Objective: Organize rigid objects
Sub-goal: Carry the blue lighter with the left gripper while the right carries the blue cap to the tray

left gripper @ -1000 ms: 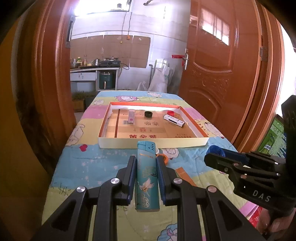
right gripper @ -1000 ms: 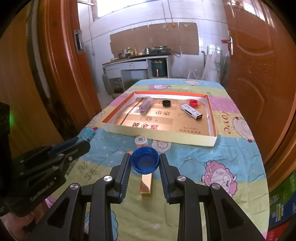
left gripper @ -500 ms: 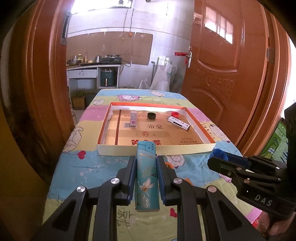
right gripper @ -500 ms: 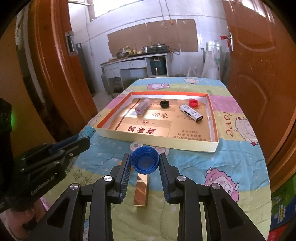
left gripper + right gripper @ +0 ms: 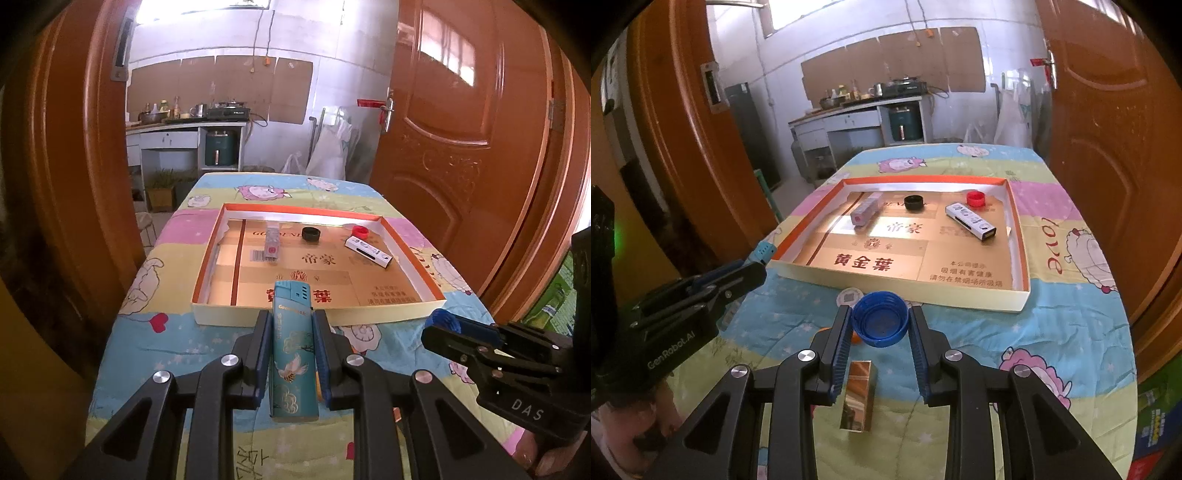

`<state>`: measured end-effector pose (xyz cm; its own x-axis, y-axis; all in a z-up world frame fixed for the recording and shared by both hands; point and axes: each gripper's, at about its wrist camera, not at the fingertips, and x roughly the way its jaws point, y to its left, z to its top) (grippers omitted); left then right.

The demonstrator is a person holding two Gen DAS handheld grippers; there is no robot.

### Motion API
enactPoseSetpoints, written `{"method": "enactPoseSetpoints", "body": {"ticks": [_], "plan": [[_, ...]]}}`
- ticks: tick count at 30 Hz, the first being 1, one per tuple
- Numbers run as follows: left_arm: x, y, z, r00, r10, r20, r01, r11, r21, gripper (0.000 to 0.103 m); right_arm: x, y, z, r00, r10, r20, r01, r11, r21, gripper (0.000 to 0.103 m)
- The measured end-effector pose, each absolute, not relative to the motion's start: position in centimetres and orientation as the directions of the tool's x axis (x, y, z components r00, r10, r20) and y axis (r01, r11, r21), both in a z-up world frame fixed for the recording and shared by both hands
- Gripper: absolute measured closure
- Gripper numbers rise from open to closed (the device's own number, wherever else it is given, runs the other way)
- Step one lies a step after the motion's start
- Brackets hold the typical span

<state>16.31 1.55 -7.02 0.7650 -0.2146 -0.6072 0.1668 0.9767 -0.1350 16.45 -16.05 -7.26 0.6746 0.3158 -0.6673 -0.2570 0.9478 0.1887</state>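
We hold two things at once. The left gripper (image 5: 291,332) is clamped on a teal lighter (image 5: 294,350), pads pressing both long sides. The right gripper (image 5: 880,325) is clamped on a blue bottle cap (image 5: 880,318), open side facing the camera.

Key relation: the shallow cardboard tray (image 5: 229,314) lies dead ahead at 12 o'clock from both grippers, its near wall just past the fingertips. The lighter's long axis runs 6-to-12, pointing straight at the tray, its head already overlapping the near wall in the left wrist view; whether it has crossed above that wall or sits short of it we cannot tell, fisheye flattens depth here.

From the right wrist view the tray's near wall (image 5: 923,295) sits just beyond the cap at 12, so neither hand is clearly nearer. The left gripper shows at 9 o'clock (image 5: 753,269); in the left view the right gripper shows at 3 o'clock (image 5: 439,325), well apart.

Inside the tray: a pink-ended small box (image 5: 865,212) at 11, a black cap (image 5: 914,203) at 12, a red cap (image 5: 976,199) and a white slim box (image 5: 969,220) at 1. Free floor is the near half, over the printed characters.

Left on the cartoon bedsheet (image 5: 1052,332): a gold shiny box (image 5: 857,397) at 6 under the right jaws, a white cap (image 5: 849,296) at 11, something orange (image 5: 822,332) at 9.

Next, we judge: forward, over the wall, then release.
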Motion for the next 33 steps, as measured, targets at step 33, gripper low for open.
{"method": "enactPoseSetpoints", "body": {"ticks": [33], "plan": [[24.1, -0.4, -7.1, 0.718, -0.241, -0.653, 0.198, 0.97, -0.141, 0.08, 23.2, -17.6, -7.5, 0.643, 0.329, -0.691, -0.239, 0.944, 0.228, 0.072]]}}
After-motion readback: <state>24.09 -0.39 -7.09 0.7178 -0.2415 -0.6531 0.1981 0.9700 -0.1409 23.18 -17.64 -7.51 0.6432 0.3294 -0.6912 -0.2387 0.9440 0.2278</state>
